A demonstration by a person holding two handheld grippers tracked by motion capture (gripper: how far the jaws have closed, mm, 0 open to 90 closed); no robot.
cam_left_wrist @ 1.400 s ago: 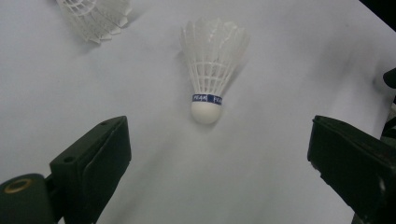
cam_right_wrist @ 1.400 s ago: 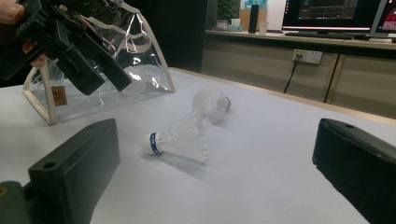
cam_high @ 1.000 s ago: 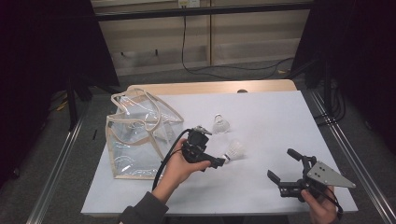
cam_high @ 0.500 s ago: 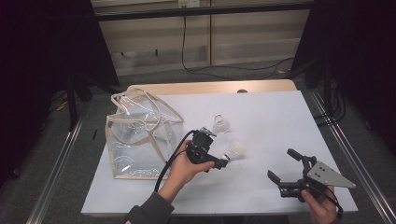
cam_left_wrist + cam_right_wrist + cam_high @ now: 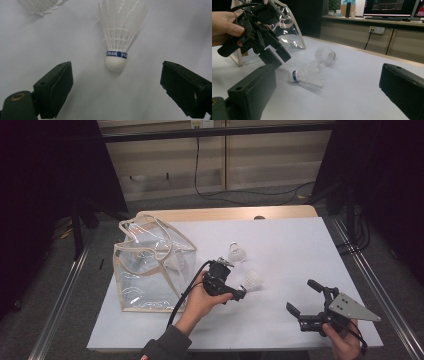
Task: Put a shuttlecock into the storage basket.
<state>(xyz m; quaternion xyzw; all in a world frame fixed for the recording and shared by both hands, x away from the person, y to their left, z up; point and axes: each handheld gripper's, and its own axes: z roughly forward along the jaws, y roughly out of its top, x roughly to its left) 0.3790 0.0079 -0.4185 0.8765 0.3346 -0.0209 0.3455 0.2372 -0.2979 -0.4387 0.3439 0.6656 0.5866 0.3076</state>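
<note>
The left gripper (image 5: 239, 294), jaws wide, hovers near the table's (image 5: 300, 250) middle, just beside a shuttlecock (image 5: 253, 279) (cork toward it); the right gripper (image 5: 305, 297), equally wide, holds nothing.

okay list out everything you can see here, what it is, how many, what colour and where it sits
Shuttlecock: two, white feathers; the nearer has a blue band at its cork and lies on its side mid-table between the left tool's open jaws, untouched; the other shuttlecock lies just beyond it.
Tote bag: one, clear plastic with beige trim, standing at the table's left side.
Table: one, white top with a wooden far edge.
Monitor: at least one, dark, on a counter in the background.
Left tool: one, black, open, at the nearer shuttlecock.
Right tool: one, black with a grey plate, open, held near the table's front right corner.
</note>
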